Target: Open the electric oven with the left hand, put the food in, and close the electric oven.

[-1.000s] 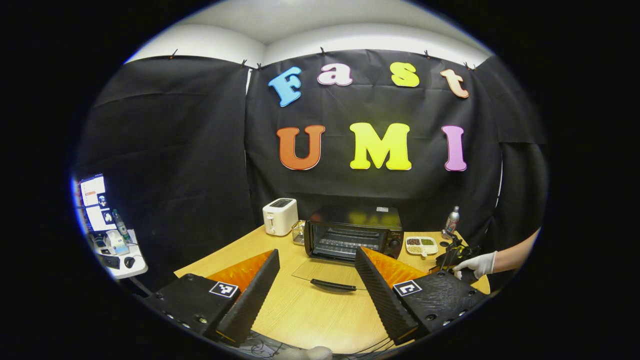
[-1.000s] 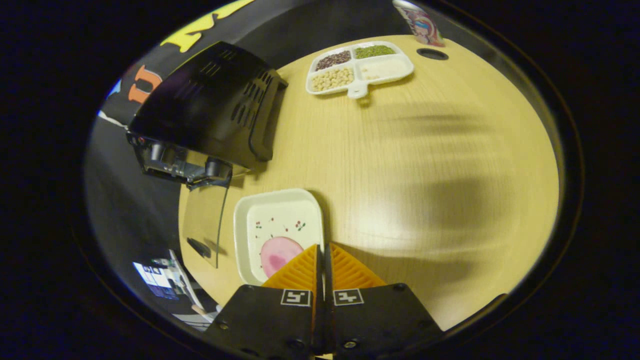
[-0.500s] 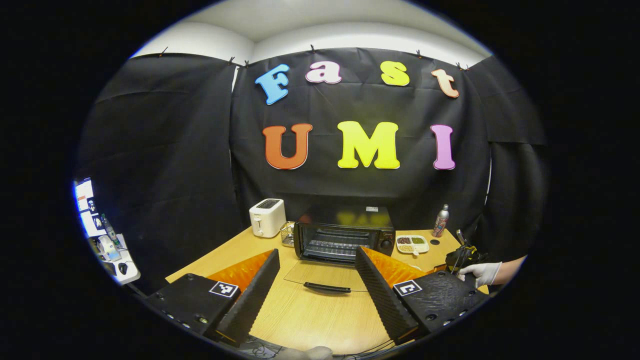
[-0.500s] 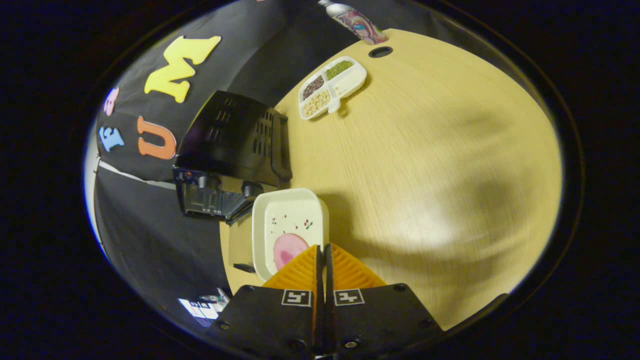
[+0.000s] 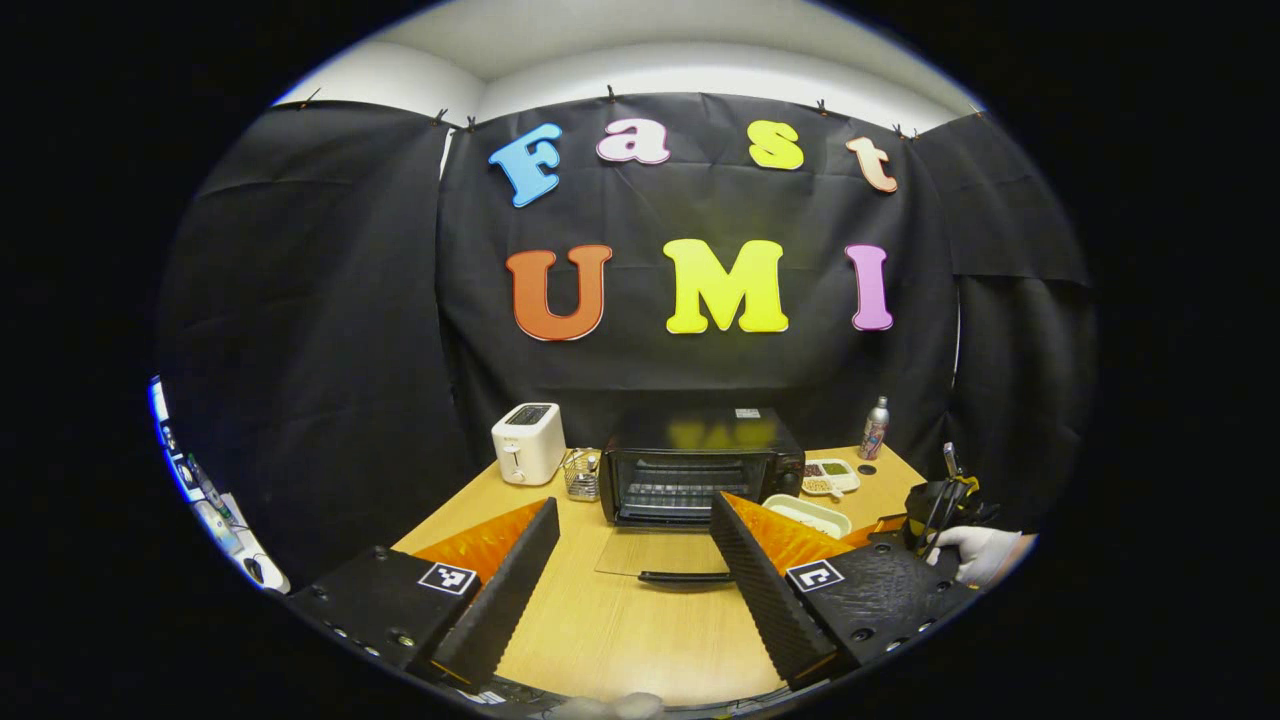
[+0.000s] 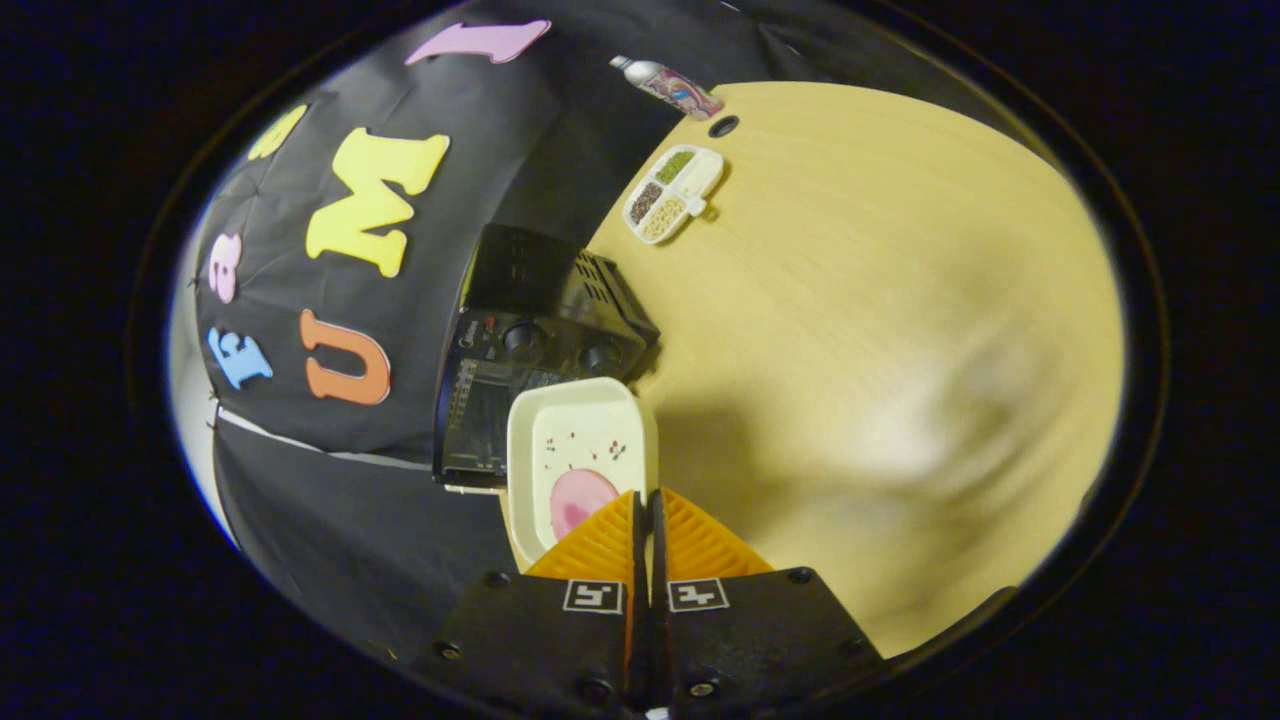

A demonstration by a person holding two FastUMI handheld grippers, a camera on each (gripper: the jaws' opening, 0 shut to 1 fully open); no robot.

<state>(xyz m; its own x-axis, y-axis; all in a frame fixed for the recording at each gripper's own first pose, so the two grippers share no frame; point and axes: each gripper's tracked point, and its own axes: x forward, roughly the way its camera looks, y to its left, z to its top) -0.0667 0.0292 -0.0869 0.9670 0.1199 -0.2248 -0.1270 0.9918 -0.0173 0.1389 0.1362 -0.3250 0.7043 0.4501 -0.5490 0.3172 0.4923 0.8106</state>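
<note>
one oven (image 5: 700, 465) (door down), one dish (image 6: 580, 455) in right tongs (image 6: 645, 500).

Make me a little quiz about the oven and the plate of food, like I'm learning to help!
1. True or false: the oven door is shut.
2. What is the right gripper doing? A) hanging open B) pinching the rim of the white dish C) gripping the bottle
3. Fill in: to the left of the oven, in the left gripper view, stands a white ____.

Key
1. False: the glass door lies flat open on the table.
2. B: both fingers press on the dish, which holds a pink slice of food.
3. Toaster.
</note>
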